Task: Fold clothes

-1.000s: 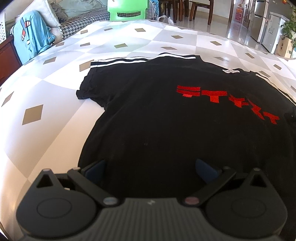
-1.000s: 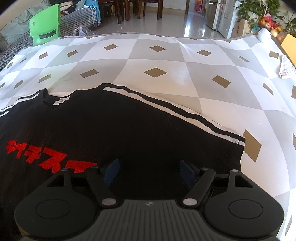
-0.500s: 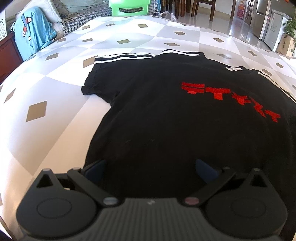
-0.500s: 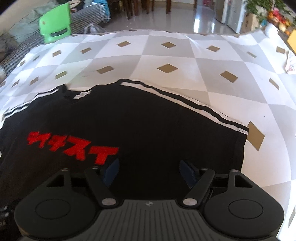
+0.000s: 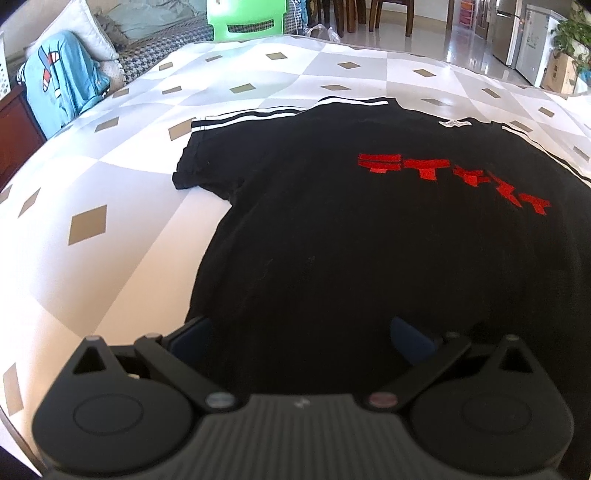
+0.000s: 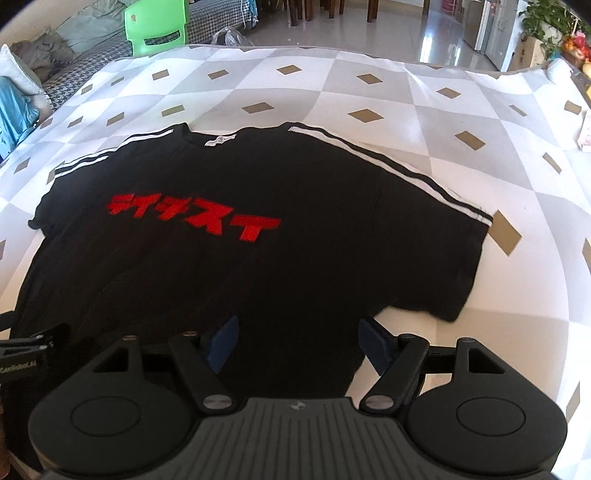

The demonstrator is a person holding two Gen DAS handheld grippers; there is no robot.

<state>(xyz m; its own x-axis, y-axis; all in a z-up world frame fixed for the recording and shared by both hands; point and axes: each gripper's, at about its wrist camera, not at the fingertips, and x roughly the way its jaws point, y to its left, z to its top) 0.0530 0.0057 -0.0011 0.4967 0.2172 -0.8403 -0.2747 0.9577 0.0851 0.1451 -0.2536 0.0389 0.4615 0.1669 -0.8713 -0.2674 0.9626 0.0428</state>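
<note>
Lay spread flat and face up on the diamond-patterned grey-and-white tablecloth point(image 6: 369, 88): black short-sleeved T-shirt with red lettering and white shoulder stripes point(image 6: 295, 266). No fold made yet; sleeves, sides and hem all left to do. Left gripper point(image 5: 299, 332): fingers apart, empty, over the hem. Right gripper point(image 6: 295, 343): likewise apart, empty.

T-shirt point(image 6: 258, 266) flat on cloth point(image 6: 369, 96) (chair point(image 6: 157, 27) behind)
</note>
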